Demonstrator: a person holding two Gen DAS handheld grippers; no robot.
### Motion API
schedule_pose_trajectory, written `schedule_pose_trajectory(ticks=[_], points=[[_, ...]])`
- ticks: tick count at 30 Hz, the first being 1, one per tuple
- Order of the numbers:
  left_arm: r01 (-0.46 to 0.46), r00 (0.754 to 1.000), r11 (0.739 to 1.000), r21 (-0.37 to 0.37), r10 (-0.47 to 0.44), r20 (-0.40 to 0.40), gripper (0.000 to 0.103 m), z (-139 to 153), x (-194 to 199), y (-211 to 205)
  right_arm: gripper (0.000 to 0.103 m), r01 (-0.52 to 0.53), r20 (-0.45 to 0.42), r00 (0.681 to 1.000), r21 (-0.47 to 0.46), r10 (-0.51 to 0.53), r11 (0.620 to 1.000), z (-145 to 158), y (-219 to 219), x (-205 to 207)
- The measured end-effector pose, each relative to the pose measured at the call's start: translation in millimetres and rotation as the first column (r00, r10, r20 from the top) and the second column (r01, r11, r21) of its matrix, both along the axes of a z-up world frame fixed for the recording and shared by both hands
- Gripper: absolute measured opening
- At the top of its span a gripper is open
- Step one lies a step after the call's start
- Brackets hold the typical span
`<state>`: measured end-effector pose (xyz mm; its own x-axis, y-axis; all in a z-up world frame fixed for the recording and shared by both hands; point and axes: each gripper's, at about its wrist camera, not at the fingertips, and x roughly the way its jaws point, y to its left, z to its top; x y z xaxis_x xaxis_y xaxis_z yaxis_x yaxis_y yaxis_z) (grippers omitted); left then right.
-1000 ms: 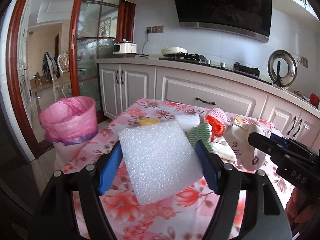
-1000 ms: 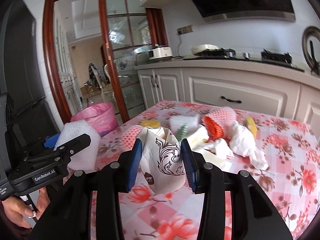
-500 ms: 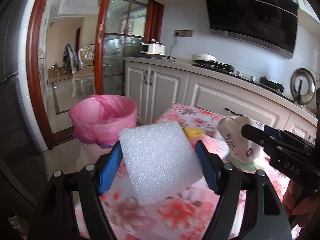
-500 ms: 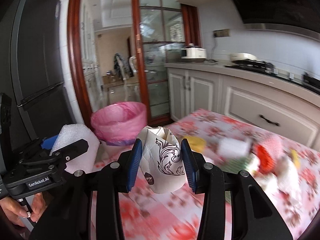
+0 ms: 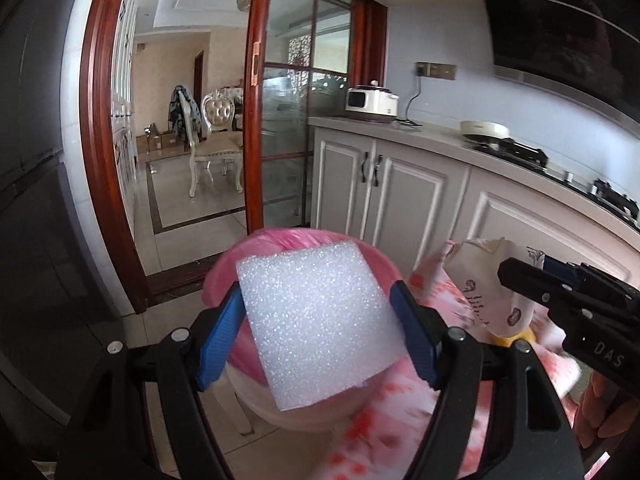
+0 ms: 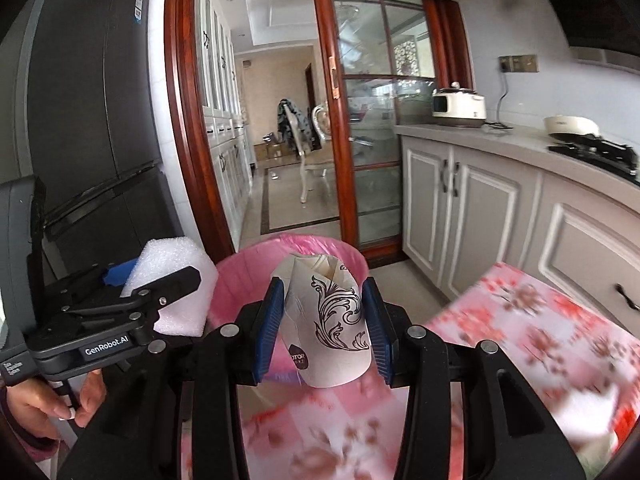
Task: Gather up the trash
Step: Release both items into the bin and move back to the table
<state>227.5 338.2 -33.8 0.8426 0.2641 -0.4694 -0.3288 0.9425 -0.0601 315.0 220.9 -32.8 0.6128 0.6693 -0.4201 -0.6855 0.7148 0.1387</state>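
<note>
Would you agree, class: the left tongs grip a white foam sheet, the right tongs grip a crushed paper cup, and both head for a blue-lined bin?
Not quite. The bin liner is pink, as the right wrist view shows. The left tongs do grip the foam sheet, the right tongs the paper cup.

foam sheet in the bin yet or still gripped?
Still gripped: the foam sheet sits clamped in the left gripper, in front of the pink-lined bin.

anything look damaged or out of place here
Only the paper cup: its rim is crumpled inward, squeezed in the right gripper. The foam block in the left gripper looks intact. Both are trash, in front of the pink-lined bin. No spill visible.
</note>
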Motion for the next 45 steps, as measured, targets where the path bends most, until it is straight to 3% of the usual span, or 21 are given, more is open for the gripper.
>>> schedule_pose_trajectory(ticks=[10, 12, 16, 20, 24, 30, 35, 45], points=[[-0.041, 0.998, 0.996, -0.076, 0.037, -0.059, 0.074, -37, 87, 81, 0.042, -0.053, -0.109, 0.992, 0.051, 0.058, 0.997, -33, 67, 86], [-0.053, 0.996, 0.994, -0.097, 0.046, -0.079, 0.075, -46, 98, 92, 0.05, -0.062, -0.15, 0.986, 0.074, 0.072, 0.995, -42, 70, 98], [-0.087, 0.993, 0.987, -0.134, 0.075, -0.088, 0.076, -56, 98, 100, 0.051, -0.038, -0.165, 0.985, 0.089, 0.052, 0.995, -48, 61, 104], [-0.089, 0.994, 0.99, -0.109, 0.081, -0.074, 0.082, -55, 84, 94, 0.051, -0.01, -0.15, 0.988, 0.086, 0.022, 0.996, -46, 40, 91], [-0.086, 0.995, 0.994, -0.069, 0.082, -0.057, 0.089, -47, 70, 78, 0.051, 0.021, -0.137, 0.991, 0.058, -0.013, 0.998, -43, 20, 73], [-0.063, 0.998, 0.994, -0.094, 0.062, -0.014, 0.09, -23, 32, 40, 0.051, 0.084, -0.125, 0.989, 0.056, -0.076, 0.995, -28, -28, 27], [-0.017, 1.0, 0.997, -0.079, 0.016, -0.004, 0.098, -15, -8, -15, 0.054, 0.145, -0.118, 0.983, 0.032, -0.14, 0.989, -27, -80, -21], [0.128, 0.989, 0.99, -0.063, -0.132, -0.066, 0.098, -29, -57, -144, 0.063, 0.282, -0.099, 0.954, -0.039, -0.285, 0.959, -42, -177, -97]])
